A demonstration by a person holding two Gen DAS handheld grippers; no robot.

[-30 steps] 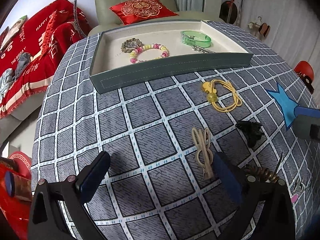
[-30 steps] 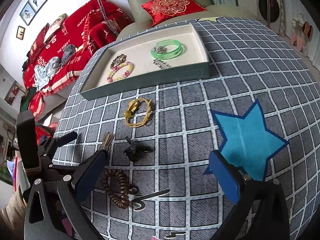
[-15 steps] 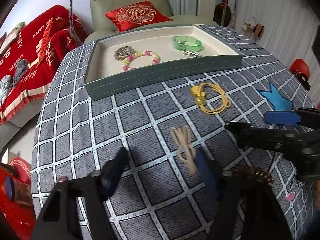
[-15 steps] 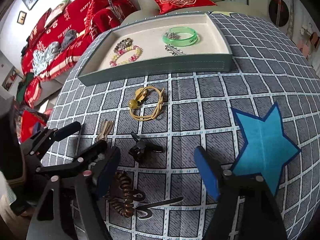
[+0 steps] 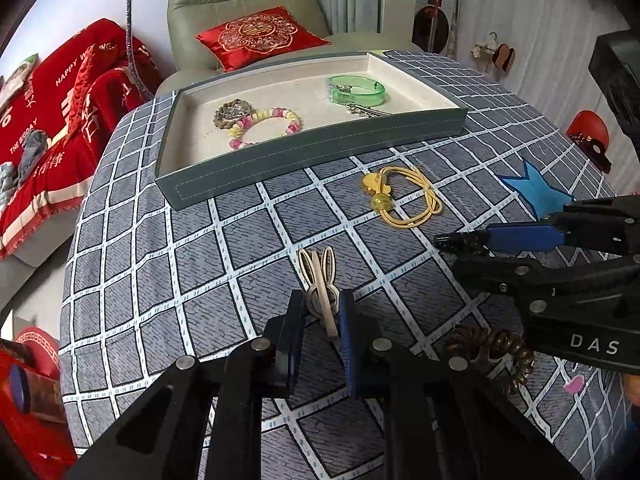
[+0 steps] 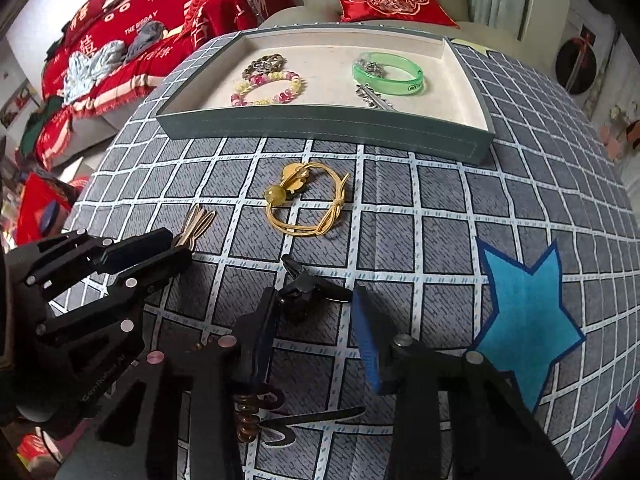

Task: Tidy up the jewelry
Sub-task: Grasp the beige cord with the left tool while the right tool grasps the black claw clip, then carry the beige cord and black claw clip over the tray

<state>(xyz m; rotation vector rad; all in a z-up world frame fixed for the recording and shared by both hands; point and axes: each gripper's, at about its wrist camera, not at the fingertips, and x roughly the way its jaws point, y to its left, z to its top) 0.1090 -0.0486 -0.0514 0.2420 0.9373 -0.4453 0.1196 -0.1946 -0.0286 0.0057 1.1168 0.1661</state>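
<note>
A grey tray (image 5: 312, 148) (image 6: 320, 128) at the back holds a green bangle (image 5: 356, 89) (image 6: 388, 74), a beaded bracelet (image 5: 264, 126) (image 6: 266, 88) and metal pieces. My left gripper (image 5: 320, 310) is shut on a beige bunny-ear hair clip (image 5: 318, 280) (image 6: 196, 222) on the checked cloth. My right gripper (image 6: 316, 312) is open, its jaws on either side of a black claw clip (image 6: 308, 292). A yellow cord hair tie (image 5: 404, 198) (image 6: 308, 200) lies between clip and tray.
A brown spiral hair tie (image 5: 496, 350) (image 6: 246, 416) and a black hair pin (image 6: 316, 418) lie near the front edge. A blue star (image 6: 524, 320) (image 5: 536, 192) marks the cloth at right. A sofa with a red cushion (image 5: 260, 36) stands behind the table.
My left gripper has moved forward and closed on the bunny-ear clip. My right gripper has moved in over the black claw clip and narrowed its opening.
</note>
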